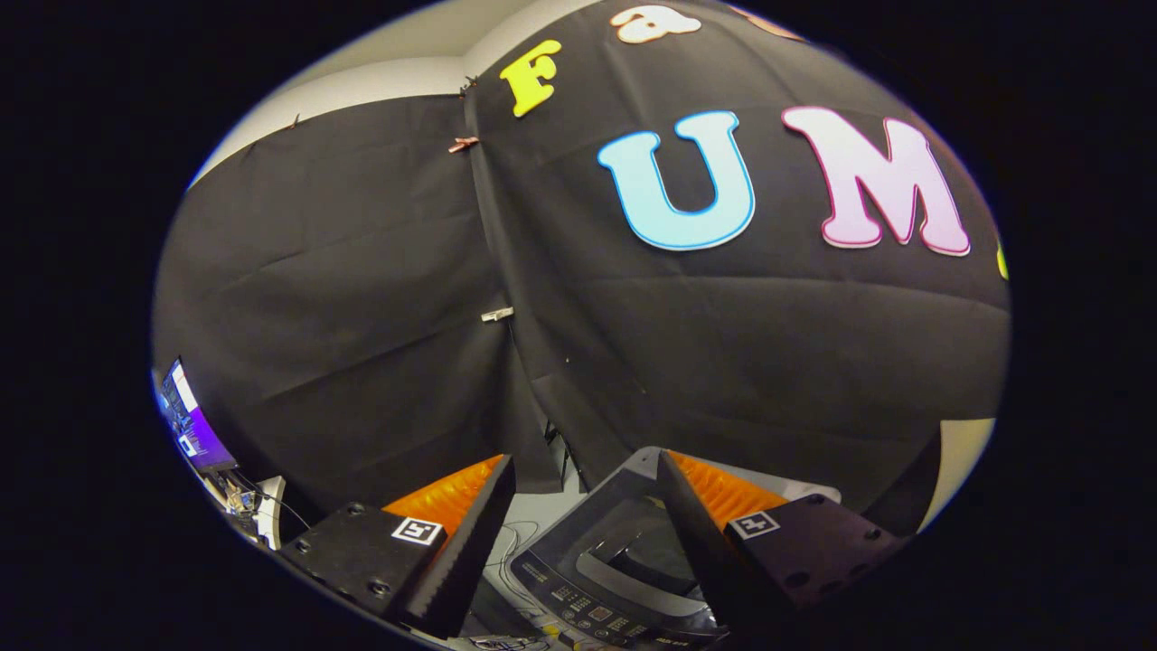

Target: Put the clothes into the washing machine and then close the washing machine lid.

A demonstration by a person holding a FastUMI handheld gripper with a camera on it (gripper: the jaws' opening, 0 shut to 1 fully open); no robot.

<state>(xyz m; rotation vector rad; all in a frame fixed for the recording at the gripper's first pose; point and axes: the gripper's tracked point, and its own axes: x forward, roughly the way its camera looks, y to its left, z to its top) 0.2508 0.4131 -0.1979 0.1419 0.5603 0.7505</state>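
- The washing machine point(604, 579) sits low down, just ahead of the gripper's fingers and partly between them; its lid point(624, 529) looks shut, with a curved handle on top; a panel of buttons point(587, 615) runs along its near edge
- The gripper point(587, 470) has its two fingers spread wide apart; nothing is held between them; each finger block has a small square marker point(417, 531) on it
- Thin wires point(511, 542) lie on the floor beside the machine
- A lit screen point(192, 420) stands far off to the left
- The black cloth wall point(380, 298) hangs behind everything; small clips point(496, 315) hold its seam together
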